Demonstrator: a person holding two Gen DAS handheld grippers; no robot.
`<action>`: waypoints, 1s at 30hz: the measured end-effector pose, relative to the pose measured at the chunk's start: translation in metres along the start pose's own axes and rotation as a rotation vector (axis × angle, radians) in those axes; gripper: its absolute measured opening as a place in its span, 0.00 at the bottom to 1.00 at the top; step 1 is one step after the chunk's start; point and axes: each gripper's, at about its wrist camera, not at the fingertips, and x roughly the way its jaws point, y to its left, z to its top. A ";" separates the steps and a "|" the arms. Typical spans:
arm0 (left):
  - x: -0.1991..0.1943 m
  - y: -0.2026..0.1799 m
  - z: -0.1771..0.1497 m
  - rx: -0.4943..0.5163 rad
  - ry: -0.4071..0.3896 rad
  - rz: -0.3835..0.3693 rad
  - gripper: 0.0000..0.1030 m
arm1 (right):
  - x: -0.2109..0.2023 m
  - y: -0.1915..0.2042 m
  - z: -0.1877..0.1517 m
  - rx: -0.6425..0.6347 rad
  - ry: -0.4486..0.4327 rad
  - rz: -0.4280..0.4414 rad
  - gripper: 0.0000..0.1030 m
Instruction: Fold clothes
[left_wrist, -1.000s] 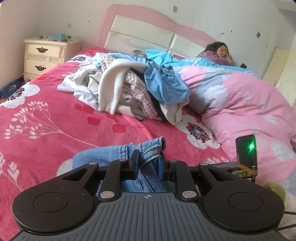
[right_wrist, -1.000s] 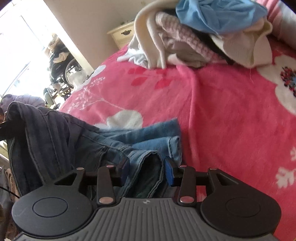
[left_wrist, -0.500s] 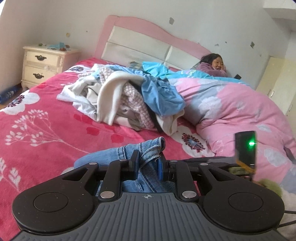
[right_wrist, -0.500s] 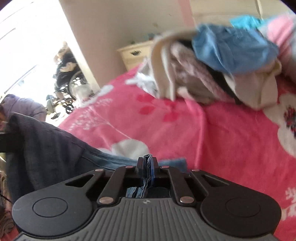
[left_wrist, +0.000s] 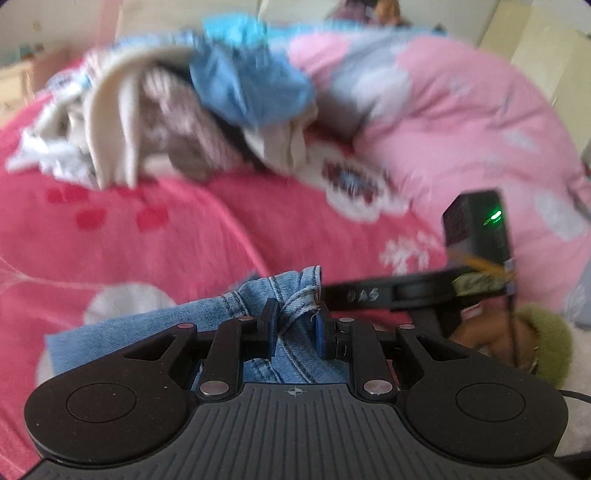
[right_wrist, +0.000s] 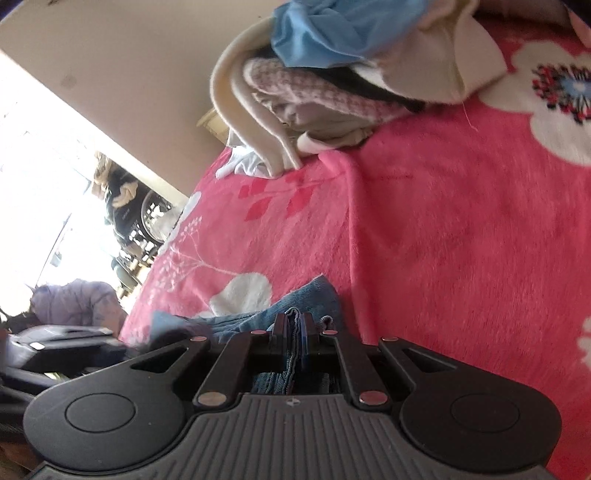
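Left wrist view, blurred: the left claw (left_wrist: 294, 325) grips a bunched fold of the jeans (left_wrist: 207, 325), its blue pads pressed in on a knot of denim with a stitched hem sticking up just past them. The jeans lie on the red blanket (left_wrist: 184, 236) of the bed, spread to the left of the claw. Beyond the jeans the blanket is bare as far as the pile (left_wrist: 177, 110) of loose clothes, which sits well apart toward the head of the bed. Right of the pile a pink quilt (left_wrist: 461, 140) bulges up and takes that side of the bed. A black arm with a small box (left_wrist: 476, 221) showing a green light reaches in from the right, just beside the claw; faint scratched marks on the arm are too blurred to read.

Right wrist view, tilted: the right claw (right_wrist: 294, 326) has just been closing and is now shut on a thin edge of the jeans (right_wrist: 303, 299), denim layers standing upright between the pads. It points down at the blanket (right_wrist: 443, 240), with open red surface between the jeans and the pile (right_wrist: 332, 85). Left of the jeans the bed edge drops away toward a bright doorway.
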 end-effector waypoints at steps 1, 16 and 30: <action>0.008 0.001 0.001 0.001 0.031 -0.005 0.18 | 0.001 -0.003 0.000 0.023 0.003 0.008 0.07; 0.035 0.020 -0.040 -0.301 -0.114 -0.011 0.21 | -0.035 -0.017 0.013 0.193 -0.062 0.087 0.14; 0.038 -0.030 -0.066 -0.102 -0.247 0.175 0.43 | 0.002 0.028 0.016 -0.141 0.157 -0.024 0.05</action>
